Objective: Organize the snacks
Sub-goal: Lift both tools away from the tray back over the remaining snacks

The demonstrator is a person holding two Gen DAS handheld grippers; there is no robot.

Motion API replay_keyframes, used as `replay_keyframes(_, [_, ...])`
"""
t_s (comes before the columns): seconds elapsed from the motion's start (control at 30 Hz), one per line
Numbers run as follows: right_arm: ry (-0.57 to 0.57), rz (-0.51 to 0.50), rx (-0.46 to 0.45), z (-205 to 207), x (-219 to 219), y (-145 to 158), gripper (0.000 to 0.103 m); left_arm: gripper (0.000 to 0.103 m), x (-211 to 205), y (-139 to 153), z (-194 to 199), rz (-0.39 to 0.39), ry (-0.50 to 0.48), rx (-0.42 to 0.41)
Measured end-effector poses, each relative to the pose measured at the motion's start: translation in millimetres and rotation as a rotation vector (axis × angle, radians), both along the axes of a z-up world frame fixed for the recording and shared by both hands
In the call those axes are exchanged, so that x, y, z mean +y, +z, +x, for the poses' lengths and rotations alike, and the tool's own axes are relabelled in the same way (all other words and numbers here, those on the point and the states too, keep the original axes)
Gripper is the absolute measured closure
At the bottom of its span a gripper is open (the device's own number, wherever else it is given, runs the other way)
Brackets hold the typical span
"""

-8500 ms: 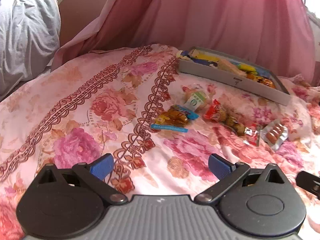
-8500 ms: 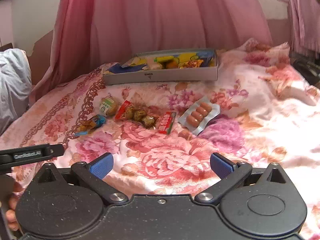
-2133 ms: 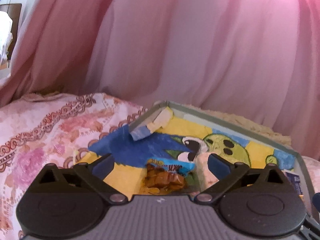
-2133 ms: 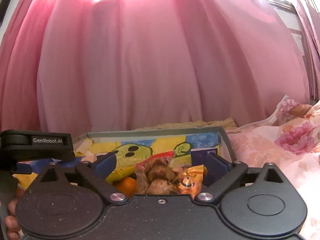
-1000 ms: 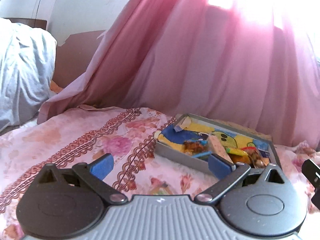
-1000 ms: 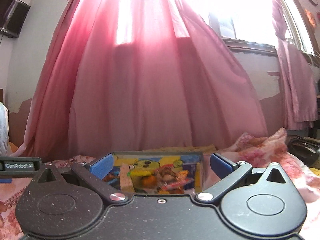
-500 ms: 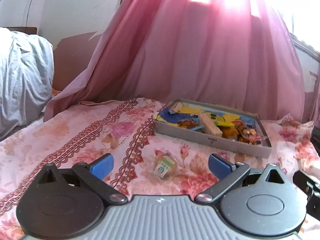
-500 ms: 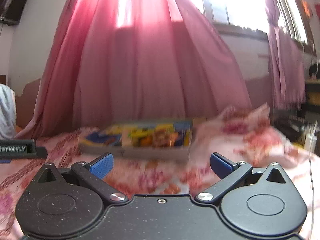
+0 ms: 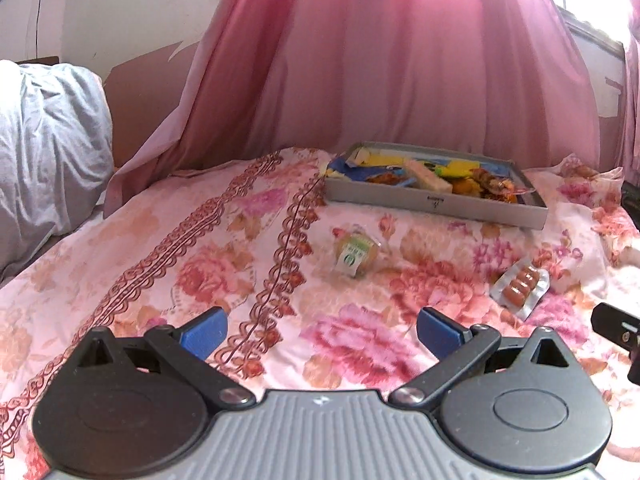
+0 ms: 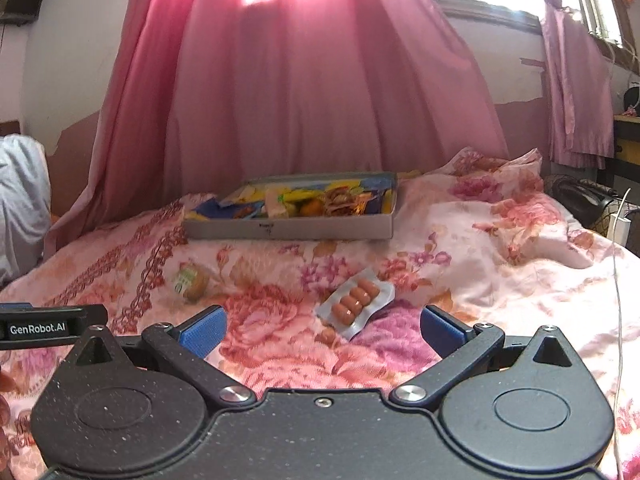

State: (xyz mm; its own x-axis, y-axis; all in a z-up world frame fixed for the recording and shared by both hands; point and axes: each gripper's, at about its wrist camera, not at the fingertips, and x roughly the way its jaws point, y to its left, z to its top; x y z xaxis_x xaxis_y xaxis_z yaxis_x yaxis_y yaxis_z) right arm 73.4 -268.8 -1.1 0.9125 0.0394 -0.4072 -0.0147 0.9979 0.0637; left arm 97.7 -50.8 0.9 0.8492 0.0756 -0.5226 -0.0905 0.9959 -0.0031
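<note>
The left gripper (image 9: 318, 332) and the right gripper (image 10: 320, 330) both stand wide apart and empty above the floral bedspread (image 9: 200, 264). A grey tray (image 10: 288, 230) filled with snacks sits at the far side. A green-labelled snack pack (image 9: 354, 254) and a sausage pack (image 10: 354, 304) lie loose on the bedspread, well apart.

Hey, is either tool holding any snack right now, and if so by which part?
Nothing is held. The left tool and the right tool are both open and empty above the bedspread.
</note>
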Motion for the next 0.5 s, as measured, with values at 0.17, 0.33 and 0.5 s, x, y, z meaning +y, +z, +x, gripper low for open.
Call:
replay_keyframes(0.17, [0.021, -0.024, 0.066, 8.8, 5.7, -7.3, 0.001, 0.0, -0.2, -7.0, -1.5, 0.014, -0.013, 0.027])
replay_keyframes(0.33, [0.02, -0.025, 0.102, 14.4, 6.3, -11.2, 0.001, 0.0, -4.2, -11.9, 2.2, 0.027, -0.038, 0.045])
replay_keyframes(0.5, [0.005, -0.019, 0.142, 21.3, 4.0, -13.6, 0.001, 0.0, -3.9, -18.5, 9.8, 0.03, -0.05, 0.075])
